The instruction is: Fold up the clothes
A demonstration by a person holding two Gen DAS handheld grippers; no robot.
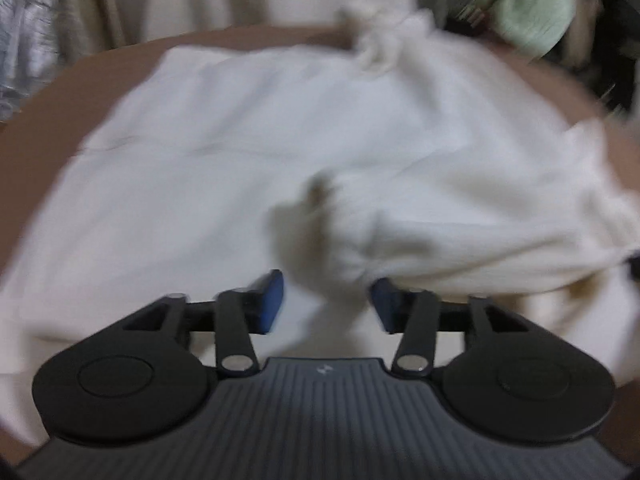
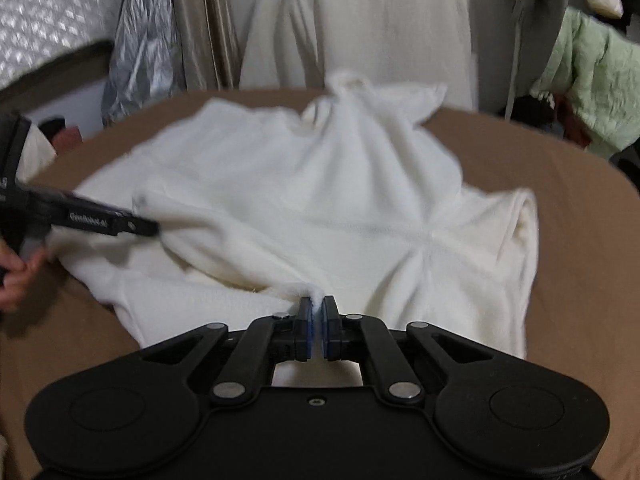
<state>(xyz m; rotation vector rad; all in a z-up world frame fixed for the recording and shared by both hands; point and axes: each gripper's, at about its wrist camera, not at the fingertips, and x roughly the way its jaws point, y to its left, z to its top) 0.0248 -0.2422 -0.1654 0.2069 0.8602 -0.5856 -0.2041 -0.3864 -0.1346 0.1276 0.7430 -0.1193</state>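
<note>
A white fleece garment (image 1: 224,152) lies spread on a brown surface (image 1: 52,92), with a bunched knot of cloth at its far edge. In the left wrist view my left gripper (image 1: 327,305) is open just above the cloth, a rumpled fold hanging close in front of its blue pads (image 1: 272,300). In the right wrist view the same garment (image 2: 360,208) shows; my right gripper (image 2: 317,314) is shut on a pinch of its near edge, lifting a ridge of fabric. The left gripper (image 2: 152,227) reaches in from the left over the garment, held by a hand (image 2: 16,280).
Pale curtains (image 2: 352,24) hang behind the brown surface (image 2: 560,240). A light green padded jacket (image 2: 592,80) hangs at the back right, a silvery bag (image 2: 140,52) at the back left. Bare brown surface lies right and left of the garment.
</note>
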